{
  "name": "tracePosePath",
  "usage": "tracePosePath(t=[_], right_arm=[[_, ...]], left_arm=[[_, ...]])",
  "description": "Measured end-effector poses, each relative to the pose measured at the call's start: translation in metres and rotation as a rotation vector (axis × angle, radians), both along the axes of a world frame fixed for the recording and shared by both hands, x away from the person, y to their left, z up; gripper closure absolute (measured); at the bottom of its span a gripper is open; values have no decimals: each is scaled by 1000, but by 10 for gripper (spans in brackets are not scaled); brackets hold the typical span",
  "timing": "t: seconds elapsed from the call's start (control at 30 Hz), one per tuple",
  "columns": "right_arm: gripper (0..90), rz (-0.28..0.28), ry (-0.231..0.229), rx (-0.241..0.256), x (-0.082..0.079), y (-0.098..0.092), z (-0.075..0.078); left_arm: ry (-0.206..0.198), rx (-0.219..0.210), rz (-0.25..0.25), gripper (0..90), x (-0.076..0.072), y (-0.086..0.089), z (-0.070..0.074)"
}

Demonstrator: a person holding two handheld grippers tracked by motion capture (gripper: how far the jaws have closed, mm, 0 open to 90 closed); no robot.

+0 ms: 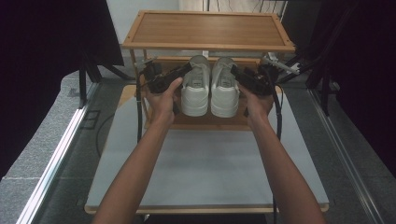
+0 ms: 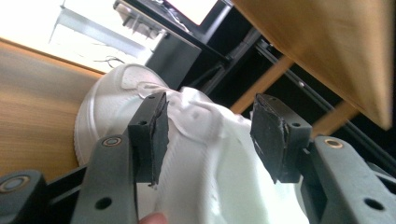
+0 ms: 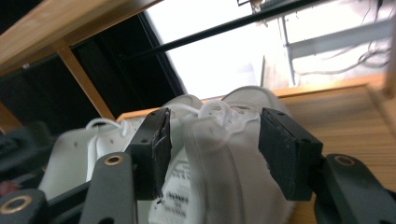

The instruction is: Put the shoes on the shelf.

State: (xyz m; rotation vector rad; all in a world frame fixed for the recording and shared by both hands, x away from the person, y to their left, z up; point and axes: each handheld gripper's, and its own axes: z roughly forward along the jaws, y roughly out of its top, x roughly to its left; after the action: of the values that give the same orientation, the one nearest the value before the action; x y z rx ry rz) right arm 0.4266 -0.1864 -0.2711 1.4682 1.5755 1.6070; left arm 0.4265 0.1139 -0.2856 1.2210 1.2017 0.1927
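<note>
A wooden rack stands at the table's far end, and 2 white shoes sit side by side on its lower shelf (toes pointing away from the person). The left gripper straddles the left shoe, jaws spread; the right gripper straddles the right shoe, jaws likewise apart.

Small print on right shoe's tongue, too blurred to read
</note>
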Motion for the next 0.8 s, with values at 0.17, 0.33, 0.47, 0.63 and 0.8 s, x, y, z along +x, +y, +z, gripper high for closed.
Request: tracePosePath(t=[0.17, 0.33, 0.47, 0.63, 0.8], right_arm=[[620, 73, -55, -93, -32, -15, 3], [775, 128, -84, -233, -62, -17, 1], [858, 225, -92, -301, -87, -12, -9], [885, 328, -66, -415, -99, 11, -32], [890, 339, -82, -437, -97, 20, -39]], left_arm=[[-89, 123, -49, 637, -41, 10, 9], [-83, 181, -121, 839, -65, 17, 4], [-81, 230, -146, 900, -82, 19, -8], [-69, 309, -211, 900, -92, 3, -22], [-47, 317, -227, 900, -89, -8, -27]])
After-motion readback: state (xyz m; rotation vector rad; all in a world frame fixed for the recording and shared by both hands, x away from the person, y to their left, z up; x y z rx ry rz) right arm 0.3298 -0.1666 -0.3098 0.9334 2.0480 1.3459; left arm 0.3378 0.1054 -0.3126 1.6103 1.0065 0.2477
